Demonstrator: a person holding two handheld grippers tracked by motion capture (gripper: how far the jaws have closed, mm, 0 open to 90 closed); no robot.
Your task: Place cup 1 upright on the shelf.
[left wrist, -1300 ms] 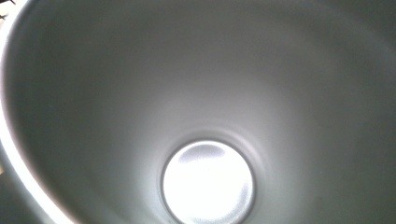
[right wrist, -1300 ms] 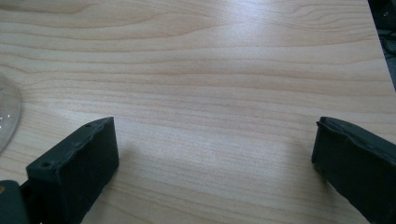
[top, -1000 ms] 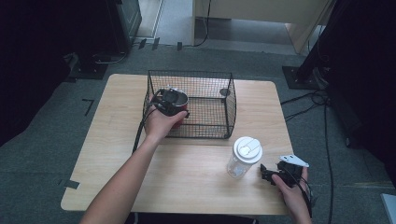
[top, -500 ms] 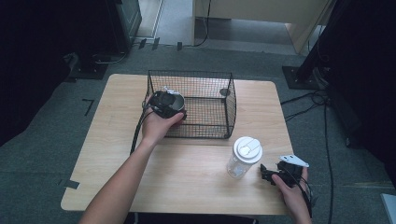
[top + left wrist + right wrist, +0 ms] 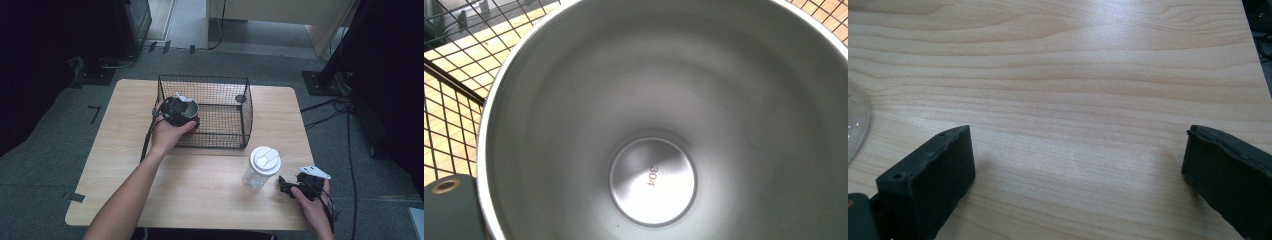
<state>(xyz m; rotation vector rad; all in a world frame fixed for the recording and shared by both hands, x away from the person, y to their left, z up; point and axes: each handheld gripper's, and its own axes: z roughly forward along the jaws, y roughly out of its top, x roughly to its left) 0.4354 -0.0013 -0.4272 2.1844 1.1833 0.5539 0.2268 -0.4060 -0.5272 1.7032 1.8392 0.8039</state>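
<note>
A steel cup (image 5: 186, 106) hangs over the near-left corner of the black wire basket (image 5: 220, 134), with my left gripper (image 5: 172, 116) shut on it. The left gripper view looks straight down into the cup (image 5: 654, 125), whose bottom is stamped 304; one dark finger (image 5: 449, 212) shows at its rim, with basket mesh (image 5: 454, 85) behind. My right gripper (image 5: 286, 187) rests open on the table near the front right edge, just right of a clear bottle (image 5: 261, 167) with a white lid. In the right gripper view, its jaws (image 5: 1078, 165) stand wide apart over bare wood.
The wooden table (image 5: 200, 195) has bare room at the front left and middle. A small round dark object (image 5: 240, 98) lies at the basket's far right corner. The bottle's clear edge (image 5: 855, 125) shows left of the right gripper. Cables run on the floor at right.
My left hand has drawn the cup slightly nearer and to the left, at the basket's near-left corner. The right gripper and the bottle have stayed put.
</note>
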